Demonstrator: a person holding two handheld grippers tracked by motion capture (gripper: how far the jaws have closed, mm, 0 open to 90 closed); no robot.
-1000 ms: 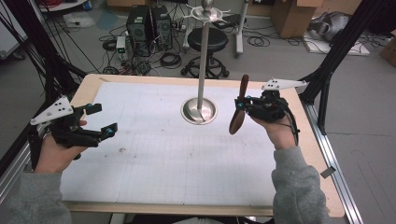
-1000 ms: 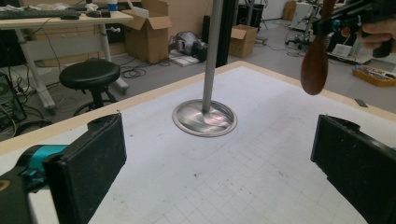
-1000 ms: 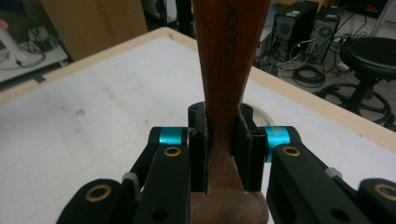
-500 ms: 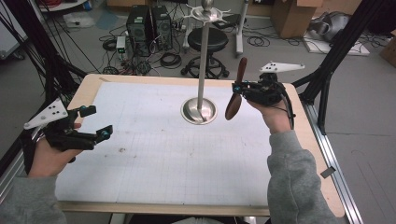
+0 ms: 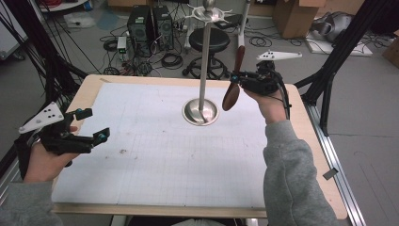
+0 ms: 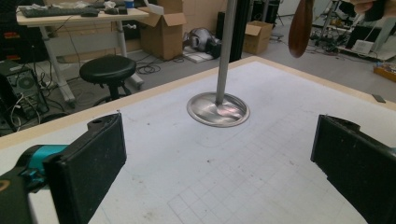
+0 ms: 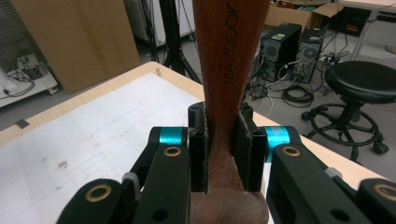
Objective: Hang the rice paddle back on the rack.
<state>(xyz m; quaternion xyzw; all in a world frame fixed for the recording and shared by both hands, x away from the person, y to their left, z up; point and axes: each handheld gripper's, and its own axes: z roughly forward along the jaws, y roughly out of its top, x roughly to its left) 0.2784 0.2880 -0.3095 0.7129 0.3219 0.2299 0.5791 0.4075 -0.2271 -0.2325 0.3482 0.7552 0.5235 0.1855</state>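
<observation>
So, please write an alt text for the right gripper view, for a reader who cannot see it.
The right gripper clamps the handle of a brown wooden spoon between its two black fingers. Behind lie the white table and a black stool.

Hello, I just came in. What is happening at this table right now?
A person holds a gripper in each hand at a table. The right gripper is shut on a wooden spoon, held in the air close beside the pole of a metal stand whose round base sits on the table. The spoon's bowl hangs downward, not touching the stand. The left gripper waits at the table's left side, jaws open, nothing between them.
</observation>
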